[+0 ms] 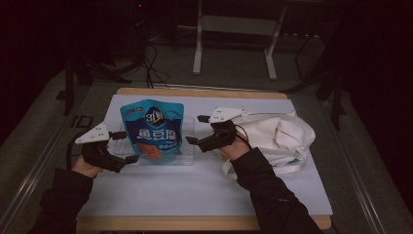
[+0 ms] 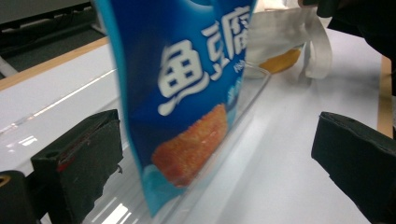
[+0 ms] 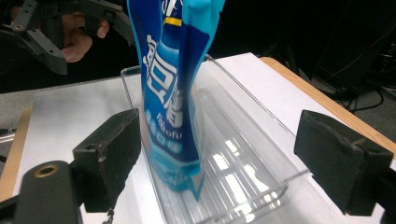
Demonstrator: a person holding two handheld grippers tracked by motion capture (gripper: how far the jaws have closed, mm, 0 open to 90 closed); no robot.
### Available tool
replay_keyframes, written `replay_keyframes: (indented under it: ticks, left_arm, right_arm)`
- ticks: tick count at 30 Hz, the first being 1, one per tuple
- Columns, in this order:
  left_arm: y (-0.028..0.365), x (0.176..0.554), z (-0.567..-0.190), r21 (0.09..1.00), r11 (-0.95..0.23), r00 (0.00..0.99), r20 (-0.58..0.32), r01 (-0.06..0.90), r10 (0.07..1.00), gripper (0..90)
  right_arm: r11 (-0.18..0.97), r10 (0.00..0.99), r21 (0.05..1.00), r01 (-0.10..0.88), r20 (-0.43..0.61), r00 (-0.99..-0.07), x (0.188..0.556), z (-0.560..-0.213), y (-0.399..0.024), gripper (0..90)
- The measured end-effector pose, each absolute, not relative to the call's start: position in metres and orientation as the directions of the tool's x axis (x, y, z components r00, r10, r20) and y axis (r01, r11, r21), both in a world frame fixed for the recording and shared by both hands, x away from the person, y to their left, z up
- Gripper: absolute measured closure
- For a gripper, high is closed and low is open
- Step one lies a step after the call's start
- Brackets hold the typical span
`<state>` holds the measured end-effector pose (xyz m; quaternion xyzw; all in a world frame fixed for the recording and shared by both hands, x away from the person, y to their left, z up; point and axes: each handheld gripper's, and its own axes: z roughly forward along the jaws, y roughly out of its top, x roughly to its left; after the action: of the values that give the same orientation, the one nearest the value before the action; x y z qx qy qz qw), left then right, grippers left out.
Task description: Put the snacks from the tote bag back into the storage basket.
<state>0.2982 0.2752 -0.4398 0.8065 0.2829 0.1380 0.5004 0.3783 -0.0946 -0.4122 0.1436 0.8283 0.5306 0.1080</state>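
Flanking blue snack pouch [image 1: 152, 130] from both ends: left gripper [image 1: 120, 146] and right gripper [image 1: 195, 129], jaws spread wide, nothing held. Pouch stands upright in clear plastic tray [image 3: 243, 154] on white table [image 1: 204, 190]. Judged light, thin film, glossy, likely slippery, crushable contents. Best hold: sealed side edges or top seam. Tray stiff, probably slides easily. White cloth bag [image 1: 280, 136] beyond, right.

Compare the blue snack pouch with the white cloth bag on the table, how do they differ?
The blue snack pouch stands upright in a clear tray; the white cloth bag lies crumpled flat on the table's white sheet. The pouch is glossy and printed with characters; the bag is plain and matte. The pouch sits between both claws; the bag lies behind the right hand. Both are soft containers.
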Motion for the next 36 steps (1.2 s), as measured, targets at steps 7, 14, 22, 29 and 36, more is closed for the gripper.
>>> replay_keyframes:
  ticks: [7,14,22,29,36]
  left_arm:
    - [0.279,0.283,-0.448,0.887,-0.335,0.784,-0.047,0.318,0.619,1.6]
    - [0.280,0.268,-0.459,0.887,-0.320,0.767,-0.058,0.332,0.639,1.6]
    - [0.265,0.255,-0.460,0.895,-0.323,0.791,-0.052,0.307,0.610,1.6]
    - [0.246,0.248,-0.460,0.895,-0.339,0.819,-0.049,0.290,0.572,1.6]
    - [0.223,0.245,-0.463,0.889,-0.360,0.855,-0.065,0.284,0.514,1.6]
  right_arm:
    - [0.404,0.366,0.905,0.135,-0.024,-0.930,0.364,-0.418,-0.117,14.4]
    - [0.387,0.395,0.909,0.156,-0.010,-0.919,0.356,-0.425,-0.139,14.5]
    - [0.373,0.424,0.914,0.161,-0.013,-0.906,0.346,-0.430,-0.159,14.5]
    - [0.367,0.446,0.915,0.167,-0.015,-0.895,0.333,-0.434,-0.179,14.5]
    - [0.360,0.471,0.916,0.175,-0.017,-0.882,0.322,-0.436,-0.198,14.5]
